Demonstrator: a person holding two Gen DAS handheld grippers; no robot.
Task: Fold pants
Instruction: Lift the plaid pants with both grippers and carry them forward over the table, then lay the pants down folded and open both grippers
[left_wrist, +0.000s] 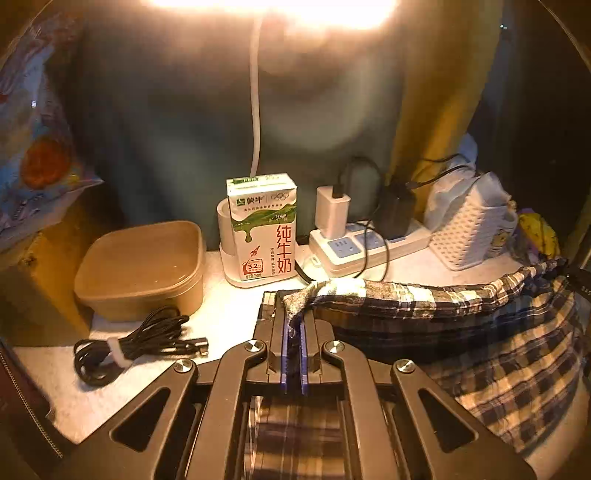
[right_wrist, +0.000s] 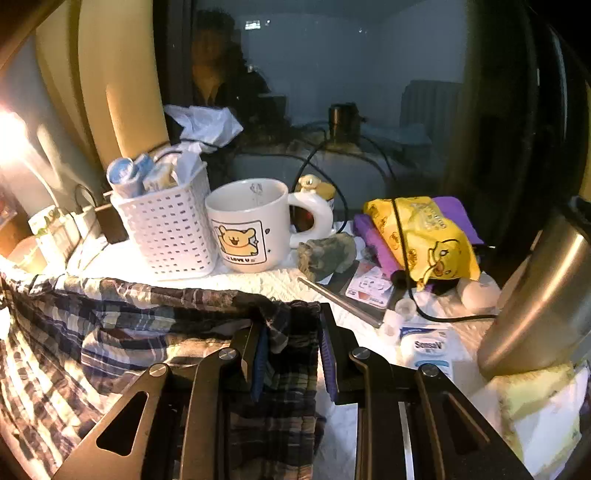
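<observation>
The plaid pants (left_wrist: 480, 332) lie on the white table, with the waistband edge lifted and stretched across. My left gripper (left_wrist: 294, 325) is shut on one corner of the waistband and holds it a little above the table. In the right wrist view the pants (right_wrist: 110, 332) spread to the left. My right gripper (right_wrist: 291, 332) is partly open, and the other waistband corner hangs between its jaws against the left pad (right_wrist: 260, 354).
Left view: a tan lidded box (left_wrist: 142, 266), a coiled black cable (left_wrist: 136, 343), a milk carton (left_wrist: 264, 225), a power strip (left_wrist: 365, 243), a white basket (left_wrist: 469, 229). Right view: the basket (right_wrist: 166, 229), a bear mug (right_wrist: 251, 225), a yellow packet (right_wrist: 424, 236), a steel bottle (right_wrist: 535, 306).
</observation>
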